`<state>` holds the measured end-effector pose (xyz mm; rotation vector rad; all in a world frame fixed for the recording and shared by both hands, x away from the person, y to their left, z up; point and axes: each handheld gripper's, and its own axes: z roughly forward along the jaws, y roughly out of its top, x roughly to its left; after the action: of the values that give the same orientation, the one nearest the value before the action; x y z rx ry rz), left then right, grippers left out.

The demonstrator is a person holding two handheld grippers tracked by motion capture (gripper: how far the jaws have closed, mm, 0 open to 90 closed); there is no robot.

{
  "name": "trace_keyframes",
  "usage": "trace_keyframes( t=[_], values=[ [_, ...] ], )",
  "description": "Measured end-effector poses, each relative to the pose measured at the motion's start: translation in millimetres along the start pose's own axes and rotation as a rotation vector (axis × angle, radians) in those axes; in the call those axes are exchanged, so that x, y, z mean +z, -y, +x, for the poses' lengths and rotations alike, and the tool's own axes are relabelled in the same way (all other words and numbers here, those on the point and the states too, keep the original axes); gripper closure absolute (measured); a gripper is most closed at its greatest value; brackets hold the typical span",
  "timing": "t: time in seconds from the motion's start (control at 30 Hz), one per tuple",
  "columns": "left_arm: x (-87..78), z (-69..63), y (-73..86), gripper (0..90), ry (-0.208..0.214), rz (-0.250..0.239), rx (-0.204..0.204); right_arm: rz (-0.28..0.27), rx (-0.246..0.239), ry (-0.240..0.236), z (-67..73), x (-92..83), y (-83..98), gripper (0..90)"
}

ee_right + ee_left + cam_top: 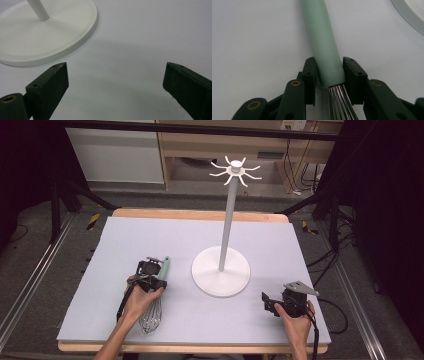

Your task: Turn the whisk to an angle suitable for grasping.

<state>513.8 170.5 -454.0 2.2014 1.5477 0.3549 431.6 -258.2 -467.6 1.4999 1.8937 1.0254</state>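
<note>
- High view: a whisk (155,297) lies flat on the lavender-grey tabletop (280,245), left of a white hook stand (221,270). Its mint-green handle points away from the person; its wire head lies nearer the front edge.
- Left gripper (149,271) sits over the handle, held from the person's side, so the whisk's long axis runs almost straight along the gripper's own line of sight.
- Left gripper view: both black pads are clamped against the handle (323,40) at its lower end, just above where the wires (339,102) emerge. No gap shows, though shadow makes full contact hard to confirm.
- Right gripper (274,302) rests near the front right, jaws wide apart with nothing between them, well apart from the whisk.
- Stand's base lies just beside the handle tip; its hooked top stands high above.
</note>
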Motion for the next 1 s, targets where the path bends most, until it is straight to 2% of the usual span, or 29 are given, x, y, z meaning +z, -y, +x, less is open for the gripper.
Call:
trace_keyframes(
  t=[0.17,0.43,0.57,0.63,0.7,1.0],
  values=[
    [-2.0,2.1,1.5,66.2,0.021,0.013,-0.001,-0.004,-0.001,0.0,-1.2,-0.4,0.1,6.8],
    [-6.2,1.3,4.8,67.2,0.047,0.032,0.03,-0.004,0.0,-0.004,-1.3,-0.1,0.0,6.8],
    [-15.8,1.1,5.7,68.1,0.086,0.017,0.033,-0.004,0.01,-0.006,-1.7,-0.9,0.1,6.8],
    [-21.3,-0.7,6.2,68.6,0.069,0.009,0.056,-0.006,0.01,-0.006,-2.4,-1.1,0.1,6.8],
    [-25.1,-2.2,7.0,68.6,0.061,0.001,0.062,-0.006,0.017,-0.01,-2.3,-1.7,0.0,6.8],
    [-40.5,1.2,12.4,68.7,0.103,-0.053,0.051,-0.008,0.02,-0.011,-2.9,-2.2,0.0,6.8]
  ],
)
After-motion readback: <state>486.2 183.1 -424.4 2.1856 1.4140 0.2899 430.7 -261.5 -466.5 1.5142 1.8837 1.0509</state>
